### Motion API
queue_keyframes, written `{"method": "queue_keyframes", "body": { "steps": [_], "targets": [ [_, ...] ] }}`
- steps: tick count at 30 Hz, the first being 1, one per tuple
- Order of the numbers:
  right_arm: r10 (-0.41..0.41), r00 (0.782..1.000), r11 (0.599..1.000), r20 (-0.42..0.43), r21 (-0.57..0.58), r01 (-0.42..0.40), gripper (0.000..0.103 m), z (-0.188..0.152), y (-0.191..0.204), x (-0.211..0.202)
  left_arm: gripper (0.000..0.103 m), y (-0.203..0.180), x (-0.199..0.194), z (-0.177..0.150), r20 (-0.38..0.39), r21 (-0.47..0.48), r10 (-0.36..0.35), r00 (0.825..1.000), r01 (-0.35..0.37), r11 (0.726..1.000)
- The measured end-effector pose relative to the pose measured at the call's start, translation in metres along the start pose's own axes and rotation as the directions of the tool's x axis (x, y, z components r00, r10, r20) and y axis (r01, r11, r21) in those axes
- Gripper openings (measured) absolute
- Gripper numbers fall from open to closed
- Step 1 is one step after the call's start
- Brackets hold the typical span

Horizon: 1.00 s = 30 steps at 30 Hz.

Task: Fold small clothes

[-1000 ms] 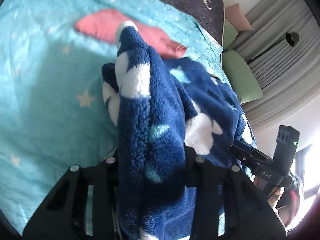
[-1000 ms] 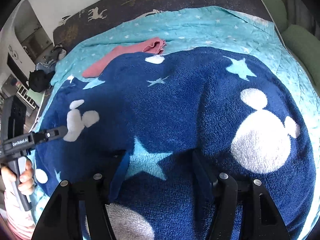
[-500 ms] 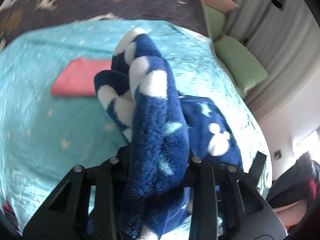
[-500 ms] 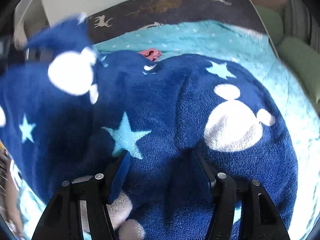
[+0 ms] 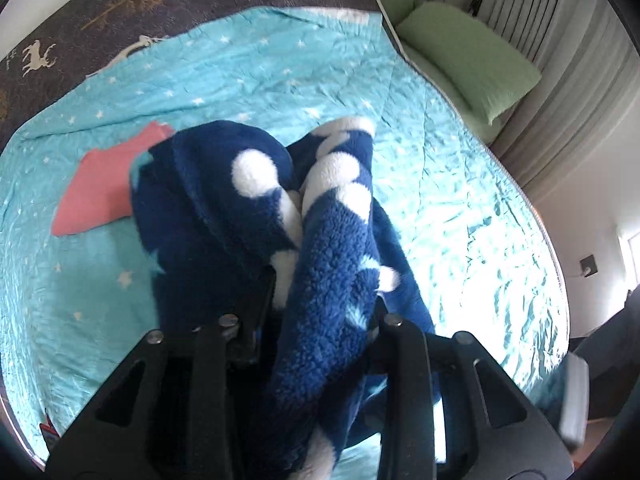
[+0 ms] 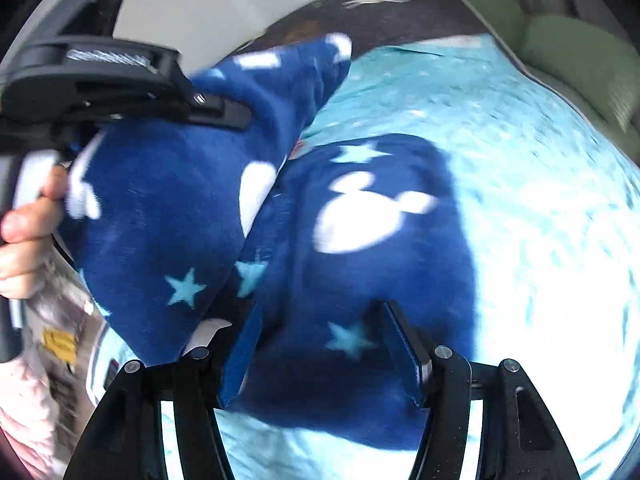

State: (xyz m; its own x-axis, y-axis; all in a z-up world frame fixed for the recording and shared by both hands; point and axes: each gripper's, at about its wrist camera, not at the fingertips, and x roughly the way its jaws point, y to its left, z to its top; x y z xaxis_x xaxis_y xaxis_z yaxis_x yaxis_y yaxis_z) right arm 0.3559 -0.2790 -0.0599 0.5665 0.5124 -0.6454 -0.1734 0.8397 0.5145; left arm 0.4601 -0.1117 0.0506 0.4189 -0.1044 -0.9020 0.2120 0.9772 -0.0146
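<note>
A navy fleece garment [image 5: 320, 248] with white mouse shapes and pale stars hangs bunched between the fingers of my left gripper [image 5: 324, 292], which is shut on it and holds it up over the bed. In the right wrist view the same garment [image 6: 360, 240] lies partly on the turquoise bedspread [image 6: 540, 200], with its left part lifted and doubled over. My right gripper [image 6: 320, 320] is shut on the near edge of the fleece. The left gripper [image 6: 120, 76] and the hand holding it show at the upper left there.
A folded pink cloth [image 5: 100, 188] lies on the bedspread [image 5: 460, 200] to the left. Green pillows [image 5: 472, 52] and grey curtains are at the far right. A dark blanket with deer print [image 5: 120, 8] covers the bed's far end.
My left gripper has lifted its end of the fleece high and swung it across to the right, over the rest of the garment. The right gripper has kept its hold on the near edge.
</note>
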Motion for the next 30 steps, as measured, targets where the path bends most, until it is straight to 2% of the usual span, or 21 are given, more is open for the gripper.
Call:
{"method": "queue_keyframes", "body": {
  "steps": [4, 6, 10, 13, 15, 20, 24, 26, 30],
  "targets": [
    [0.041, 0.999, 0.999, 0.019, 0.009, -0.041, 0.063, -0.008, -0.009, -0.021, 0.039, -0.032, 0.033, -0.003, -0.069, -0.003, -0.015, 0.998, 0.014, 1.0],
    [0.017, 0.999, 1.0, 0.038, 0.024, -0.018, 0.063, -0.012, -0.016, -0.034, 0.046, -0.046, 0.039, -0.008, -0.072, 0.008, -0.021, 0.997, 0.022, 1.0],
    [-0.141, 0.987, 0.983, 0.074, 0.133, 0.131, 0.063, -0.012, -0.047, -0.062, 0.055, -0.074, 0.038, -0.023, 0.019, 0.09, -0.002, 1.0, 0.0, 0.996],
    [-0.194, 0.976, 0.968, 0.097, 0.18, 0.174, 0.063, -0.01, -0.062, -0.087, 0.056, -0.086, 0.038, -0.031, 0.061, 0.117, 0.012, 0.998, -0.02, 0.993],
    [-0.228, 0.965, 0.96, 0.133, 0.196, 0.2, 0.063, -0.007, -0.063, -0.109, 0.056, -0.096, 0.039, -0.041, 0.103, 0.146, 0.045, 0.994, -0.06, 0.987],
    [-0.275, 0.923, 0.96, 0.268, 0.125, 0.249, 0.063, 0.012, -0.039, -0.167, 0.06, -0.115, 0.046, -0.056, 0.199, 0.189, 0.125, 0.972, -0.164, 0.968],
    [-0.338, 0.899, 0.94, 0.278, 0.059, 0.335, 0.063, 0.043, -0.019, -0.185, 0.063, -0.122, 0.044, -0.074, 0.265, 0.24, 0.134, 0.955, -0.2, 0.95],
    [-0.346, 0.905, 0.937, 0.249, 0.042, 0.346, 0.063, 0.059, -0.02, -0.179, 0.064, -0.124, 0.042, -0.082, 0.284, 0.252, 0.131, 0.95, -0.206, 0.946],
    [-0.276, 0.952, 0.961, 0.134, 0.036, 0.274, 0.063, 0.093, -0.032, -0.146, 0.064, -0.127, 0.036, -0.099, 0.308, 0.293, 0.084, 0.948, -0.179, 0.939]
  ]
}}
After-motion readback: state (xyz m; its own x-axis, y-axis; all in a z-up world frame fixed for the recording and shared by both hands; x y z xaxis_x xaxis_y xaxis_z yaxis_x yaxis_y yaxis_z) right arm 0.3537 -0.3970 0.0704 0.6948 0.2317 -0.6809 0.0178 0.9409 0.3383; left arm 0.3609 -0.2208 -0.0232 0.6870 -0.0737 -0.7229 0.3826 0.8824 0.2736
